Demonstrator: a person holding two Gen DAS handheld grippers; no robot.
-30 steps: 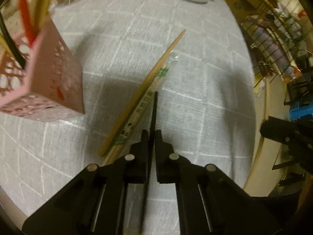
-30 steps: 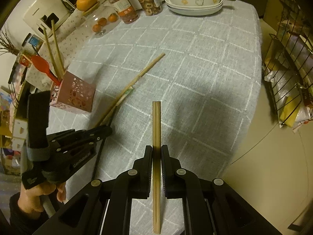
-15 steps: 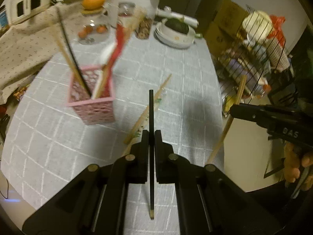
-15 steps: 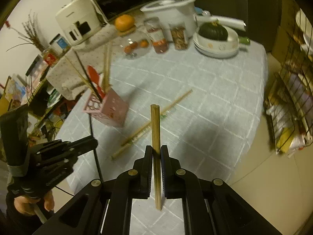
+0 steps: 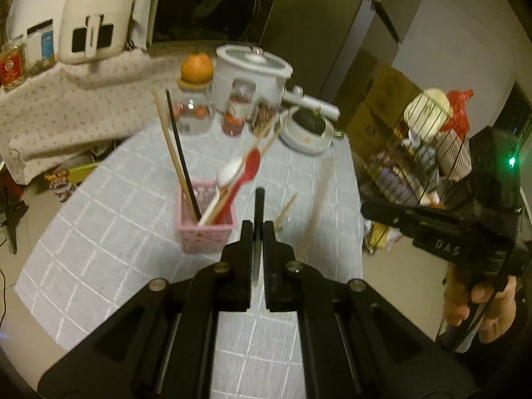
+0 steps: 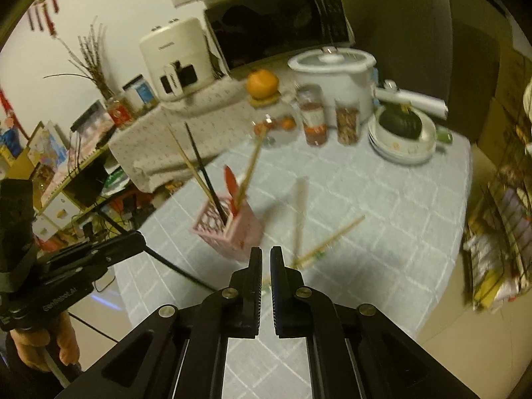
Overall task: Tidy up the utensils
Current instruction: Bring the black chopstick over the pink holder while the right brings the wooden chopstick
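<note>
Two grippers, one job half done. At 6 o'clock in my left view, the left gripper (image 5: 257,226) is clenched on a black chopstick (image 5: 259,199). The right gripper (image 6: 265,253) is closed with nothing visible between its jaws. A blurred wooden chopstick (image 6: 300,206) sits just beyond it at 1 o'clock, and I cannot tell whether it is held. The pink basket (image 6: 234,237), at 11 o'clock, already holds chopsticks and spoons. A loose pair (image 6: 335,234) lies on the table (image 6: 382,216) and, I judge, is left to do. "DAS" is legible on the right gripper; the other labels are unreadable.
</note>
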